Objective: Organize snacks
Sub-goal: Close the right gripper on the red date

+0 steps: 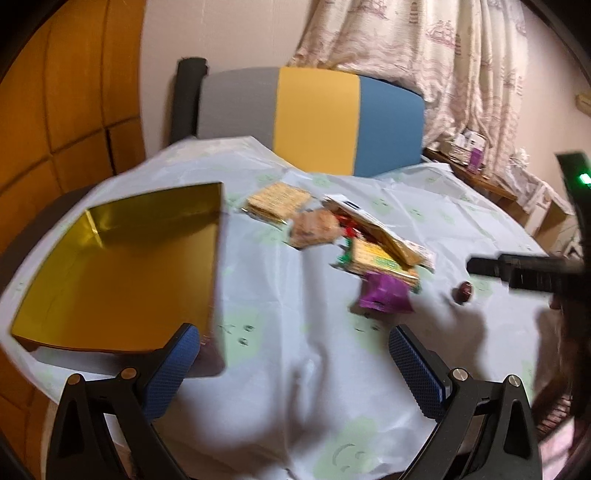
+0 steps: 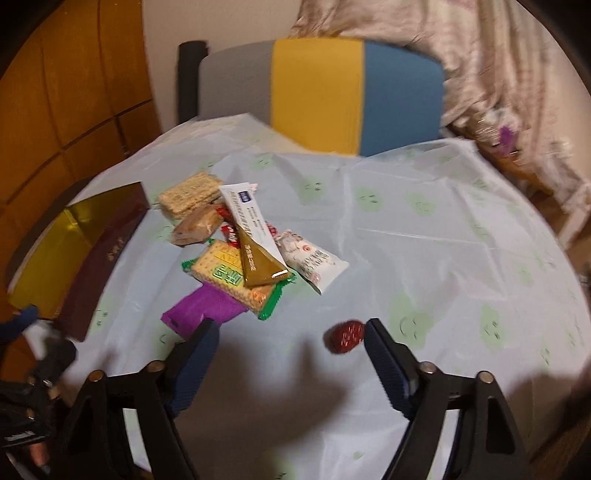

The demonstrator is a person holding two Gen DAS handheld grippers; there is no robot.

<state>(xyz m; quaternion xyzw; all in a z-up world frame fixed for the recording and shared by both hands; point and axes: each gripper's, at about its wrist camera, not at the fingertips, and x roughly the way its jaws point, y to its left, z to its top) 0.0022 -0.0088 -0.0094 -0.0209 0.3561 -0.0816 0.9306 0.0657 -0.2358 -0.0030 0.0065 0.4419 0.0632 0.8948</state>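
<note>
Setting: room in a home, domestic furnishing throughout.

Beyond the open jaws: round table under a pale blue plastic tablecloth [image 2: 424, 206] printed with green smiley faces. Behind it, a chair back [image 1: 314, 118] in grey, yellow and blue panels. Right of the jaws, further off: patterned curtain [image 1: 443, 55] over a low wooden shelf [image 1: 480, 177] carrying small household clutter, too blurred to identify. Left of the jaws: orange-brown panelled wall [image 1: 55, 110]. Plain cream wall [image 1: 221, 33] between panelling and curtain.
</note>
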